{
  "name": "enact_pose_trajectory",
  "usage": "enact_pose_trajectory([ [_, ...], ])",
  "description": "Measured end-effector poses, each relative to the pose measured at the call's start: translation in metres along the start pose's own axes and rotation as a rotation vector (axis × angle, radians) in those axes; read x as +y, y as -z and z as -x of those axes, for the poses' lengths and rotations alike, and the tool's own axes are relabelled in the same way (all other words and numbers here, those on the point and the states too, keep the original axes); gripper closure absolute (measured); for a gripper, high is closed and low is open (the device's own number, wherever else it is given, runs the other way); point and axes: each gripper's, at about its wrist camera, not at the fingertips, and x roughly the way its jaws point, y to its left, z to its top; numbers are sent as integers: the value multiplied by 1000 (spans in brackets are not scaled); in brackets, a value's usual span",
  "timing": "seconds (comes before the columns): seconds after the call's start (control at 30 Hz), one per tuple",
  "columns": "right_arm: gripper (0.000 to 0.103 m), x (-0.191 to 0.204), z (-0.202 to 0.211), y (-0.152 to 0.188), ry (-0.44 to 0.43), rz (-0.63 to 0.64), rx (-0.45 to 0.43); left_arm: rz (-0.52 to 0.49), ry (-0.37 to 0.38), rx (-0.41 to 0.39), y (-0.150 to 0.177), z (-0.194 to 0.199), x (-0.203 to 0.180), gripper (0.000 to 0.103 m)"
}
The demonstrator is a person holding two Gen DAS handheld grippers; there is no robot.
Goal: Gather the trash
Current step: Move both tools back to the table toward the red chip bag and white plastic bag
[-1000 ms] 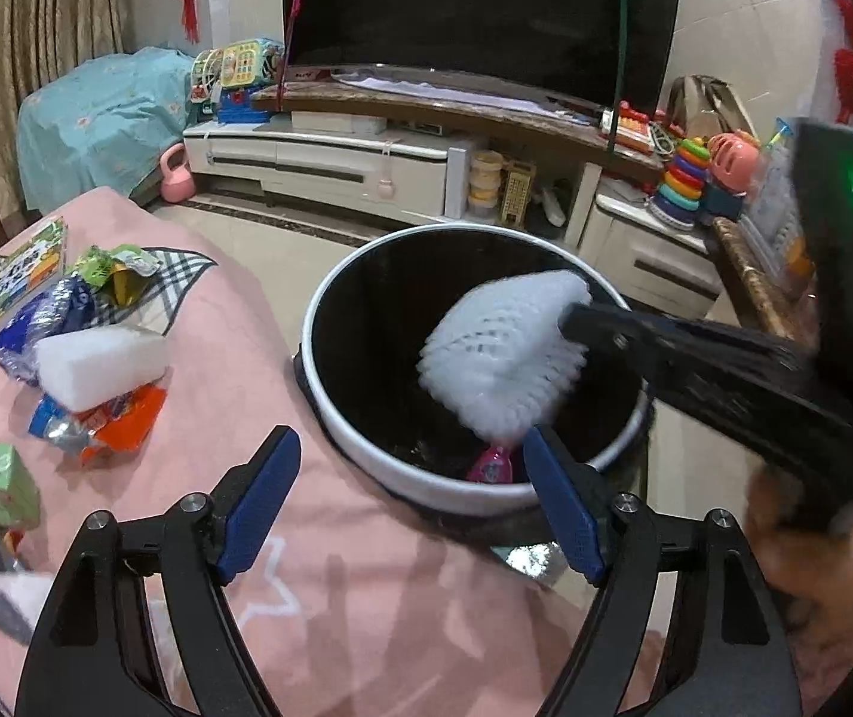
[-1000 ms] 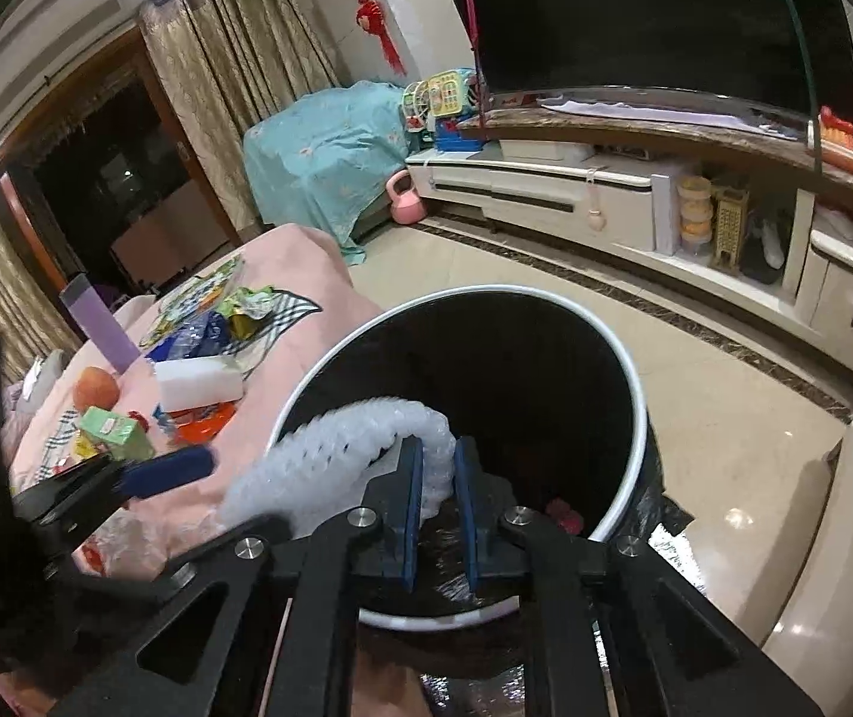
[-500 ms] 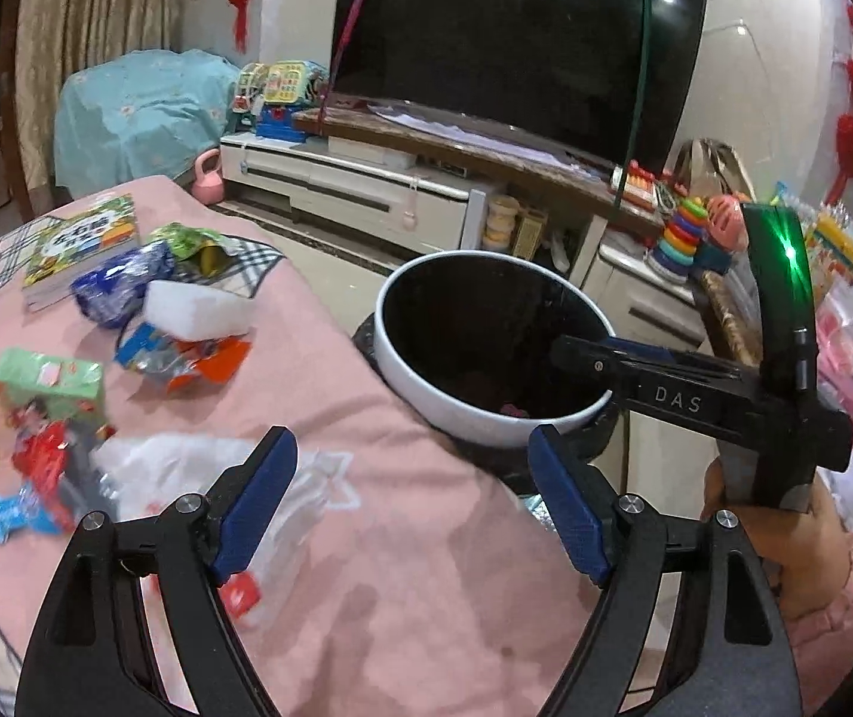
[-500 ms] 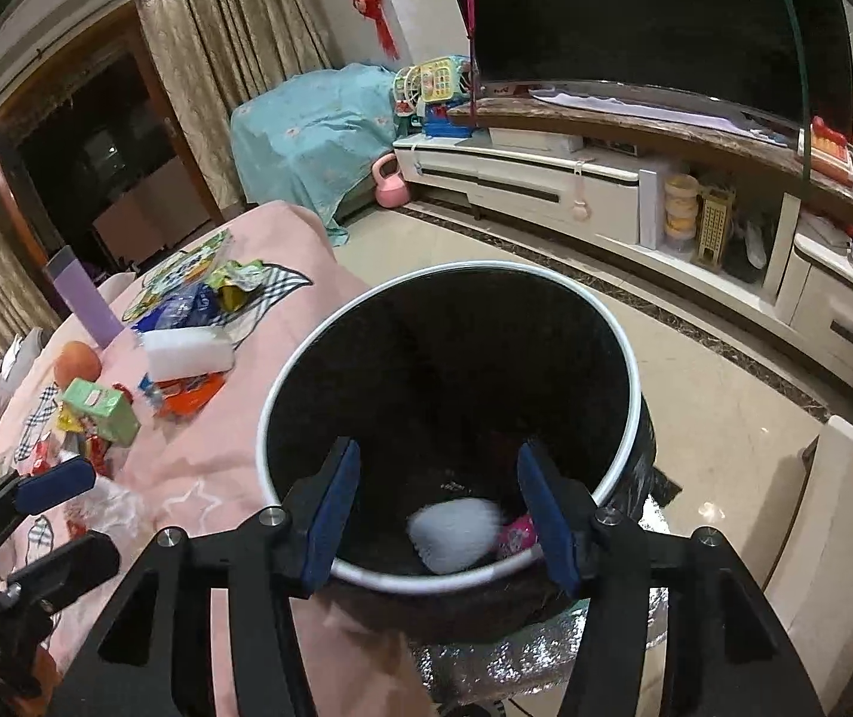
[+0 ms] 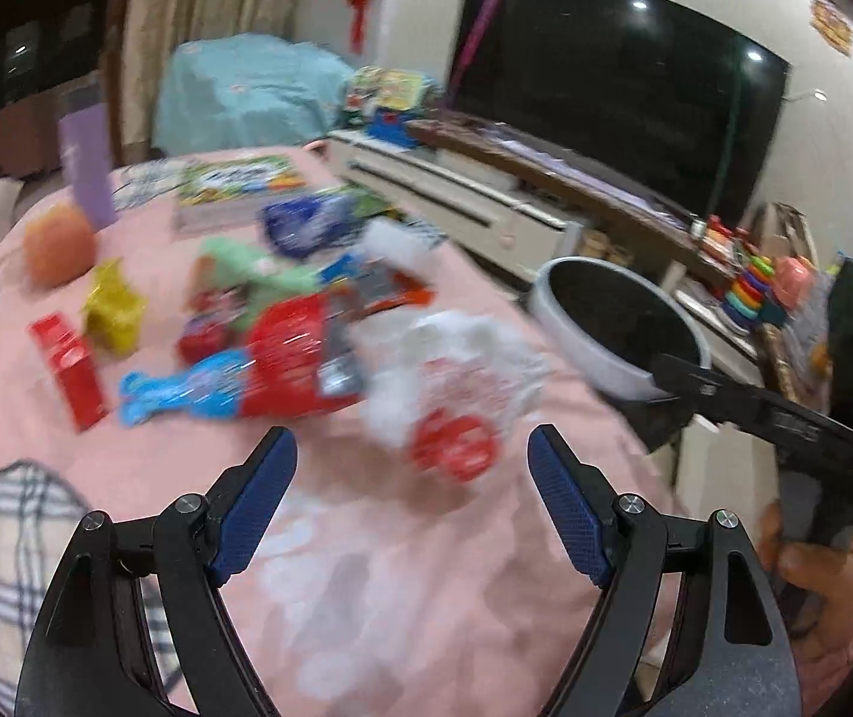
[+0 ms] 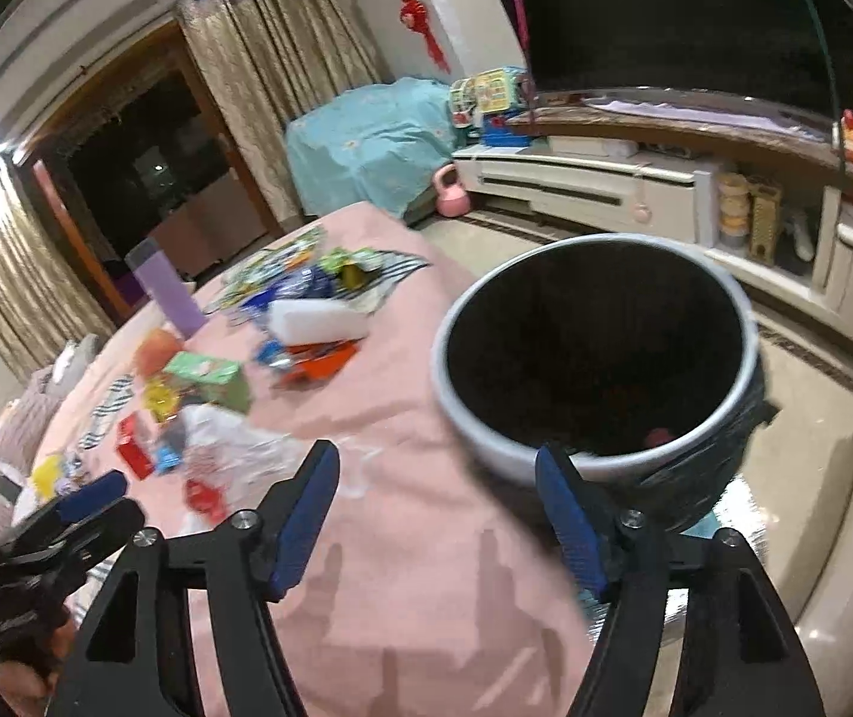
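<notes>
Trash lies scattered on the pink tablecloth (image 5: 367, 567). A crumpled clear bag with a red print (image 5: 456, 382) sits just ahead of my left gripper (image 5: 410, 442), which is open and holds nothing. Beyond the bag are a red wrapper (image 5: 295, 352), a blue wrapper (image 5: 187, 388), a red box (image 5: 71, 367) and a yellow wrapper (image 5: 113, 310). The white-rimmed bin with a black liner (image 6: 456, 412) stands at the table's edge. My right gripper (image 6: 437, 457) hovers before the bin's near rim, its jaws opening with nothing between them. A pink scrap (image 6: 659, 435) shows inside the bin.
A white foam block (image 6: 316, 319), a green carton (image 6: 211, 379), an orange fruit (image 5: 59, 245) and a purple bottle (image 6: 166, 293) stand farther back on the table. A TV cabinet (image 6: 594, 191) and toys line the far wall. Tiled floor lies right of the bin.
My right gripper opened and let the white foam net fall into the bin, then drew back from it. My left gripper swung left, away from the bin and over the trash pile.
</notes>
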Motion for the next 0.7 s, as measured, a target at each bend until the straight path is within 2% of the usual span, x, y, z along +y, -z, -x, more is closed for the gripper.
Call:
enact_pose_trajectory([
  [0.33,27,41,-23,19,-84,25,50,81,-80,41,15,-6,51,21],
  [0.43,17,49,-32,25,-106,26,63,94,-83,50,17,-10,62,21],
  [0.57,16,55,-43,29,-124,23,87,96,-87,59,17,-14,69,21],
  [0.7,16,58,-52,29,-144,10,100,117,-55,69,13,-19,74,21],
])
